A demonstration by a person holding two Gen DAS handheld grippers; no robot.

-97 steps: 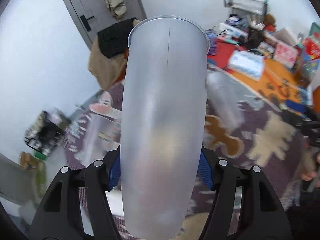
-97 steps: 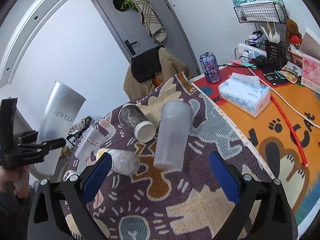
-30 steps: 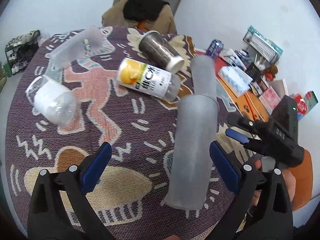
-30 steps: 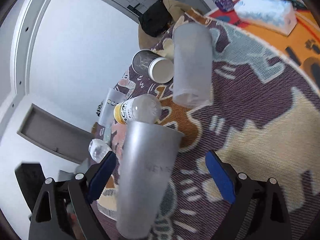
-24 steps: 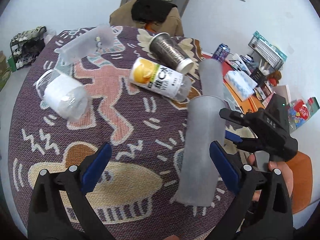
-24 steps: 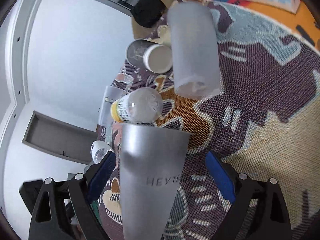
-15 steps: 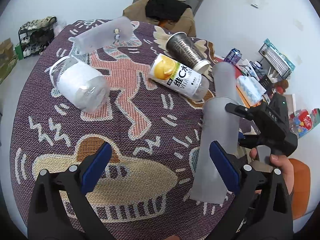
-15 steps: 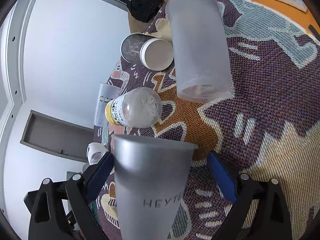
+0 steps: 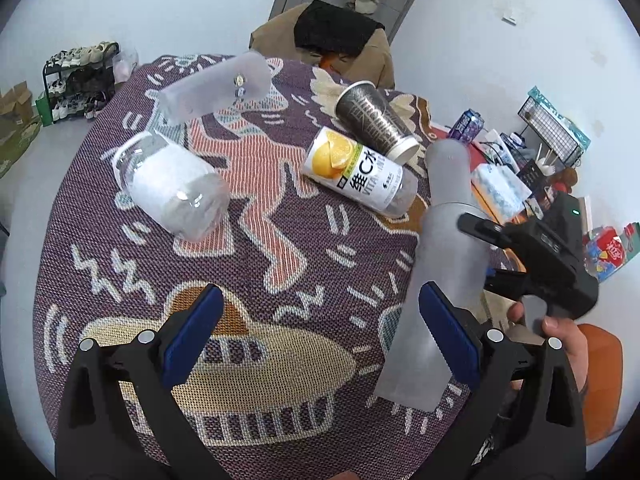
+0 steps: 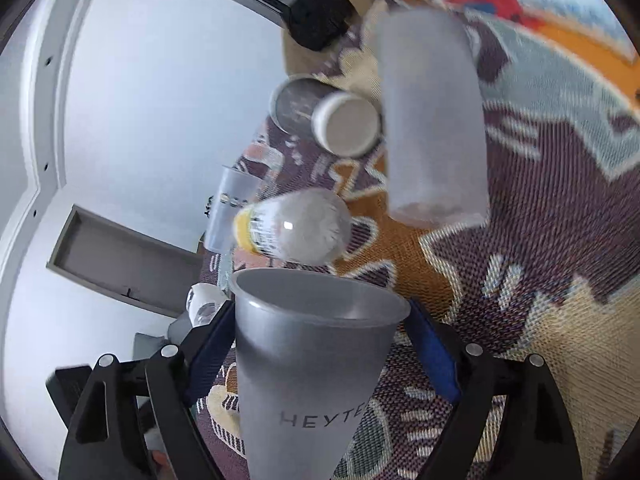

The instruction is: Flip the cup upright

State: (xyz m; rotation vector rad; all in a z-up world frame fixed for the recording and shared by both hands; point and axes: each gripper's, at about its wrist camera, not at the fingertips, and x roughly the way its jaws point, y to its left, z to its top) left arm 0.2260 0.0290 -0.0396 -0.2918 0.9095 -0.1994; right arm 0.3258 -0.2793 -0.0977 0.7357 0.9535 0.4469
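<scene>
A tall grey frosted cup (image 9: 436, 304) marked HEYTEA stands on the patterned purple cloth (image 9: 256, 272), narrow end up in the left wrist view. My right gripper (image 10: 320, 356) is closed around the cup (image 10: 316, 364), blue pads on both its sides. My left gripper (image 9: 316, 340) is open and empty, just left of the cup. The right gripper's body (image 9: 548, 264) and the hand holding it show at the right of the left wrist view.
Lying on the cloth: a frosted cup (image 9: 448, 172), a dark paper cup (image 9: 372, 120), a yellow-labelled bottle (image 9: 356, 172), a clear bottle (image 9: 172, 188) and a frosted tumbler (image 9: 216, 88). A tissue box (image 9: 500, 192) and clutter sit on the orange mat at the right.
My left gripper let go of the grey cup and drew back, open. My right gripper moved in on the cup and closed around it.
</scene>
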